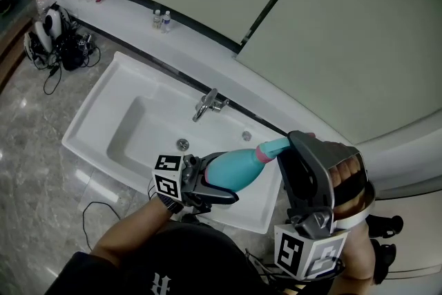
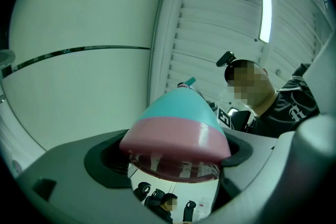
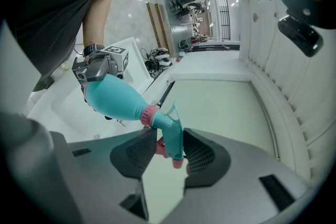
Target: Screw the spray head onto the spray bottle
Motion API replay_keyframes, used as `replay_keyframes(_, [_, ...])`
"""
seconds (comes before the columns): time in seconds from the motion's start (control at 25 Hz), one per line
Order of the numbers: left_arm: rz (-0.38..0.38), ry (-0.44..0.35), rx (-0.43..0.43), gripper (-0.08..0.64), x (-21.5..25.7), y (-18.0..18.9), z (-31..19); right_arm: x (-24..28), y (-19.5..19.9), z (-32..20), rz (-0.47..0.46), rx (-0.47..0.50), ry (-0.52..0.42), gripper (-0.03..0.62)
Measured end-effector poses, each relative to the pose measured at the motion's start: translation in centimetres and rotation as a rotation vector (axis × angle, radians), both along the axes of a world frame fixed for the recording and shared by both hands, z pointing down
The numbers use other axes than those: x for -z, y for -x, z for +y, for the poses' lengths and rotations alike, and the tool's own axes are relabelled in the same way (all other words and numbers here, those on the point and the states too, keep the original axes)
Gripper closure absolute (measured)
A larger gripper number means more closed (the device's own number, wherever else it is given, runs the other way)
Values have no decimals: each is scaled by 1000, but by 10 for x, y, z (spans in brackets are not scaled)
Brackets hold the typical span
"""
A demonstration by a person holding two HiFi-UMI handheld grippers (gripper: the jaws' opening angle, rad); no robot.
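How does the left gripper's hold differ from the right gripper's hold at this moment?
The left gripper clamps the wide lower end of the bottle, while the right gripper pinches the narrow spray head. The left gripper therefore stands wider apart than the right gripper. Both are shut on a teal part, and the two parts meet at the pink collar.

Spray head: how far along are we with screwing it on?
Done: spray head sits on the bottle, pink collar at its neck. In hand: left gripper clamps the bottle's base, right gripper grips the head. Left: tightness can't be seen; probably more turning.
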State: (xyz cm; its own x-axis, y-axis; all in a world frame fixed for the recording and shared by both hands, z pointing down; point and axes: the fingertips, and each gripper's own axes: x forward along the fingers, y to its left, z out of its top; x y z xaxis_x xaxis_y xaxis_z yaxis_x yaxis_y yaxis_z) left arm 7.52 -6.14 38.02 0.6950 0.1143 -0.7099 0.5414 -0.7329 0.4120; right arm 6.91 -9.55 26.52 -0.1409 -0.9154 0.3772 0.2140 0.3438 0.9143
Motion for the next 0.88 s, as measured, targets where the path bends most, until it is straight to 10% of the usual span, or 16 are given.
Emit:
replay_keyframes(0.48, [-35,-12,49,91,2,-4,-6,-3,-4,-1,4,-38,27,432])
replay_keyframes(0.88, [-191,-52,356,91,5,-9,-30,1,-22,-16,5,-276,-45,431])
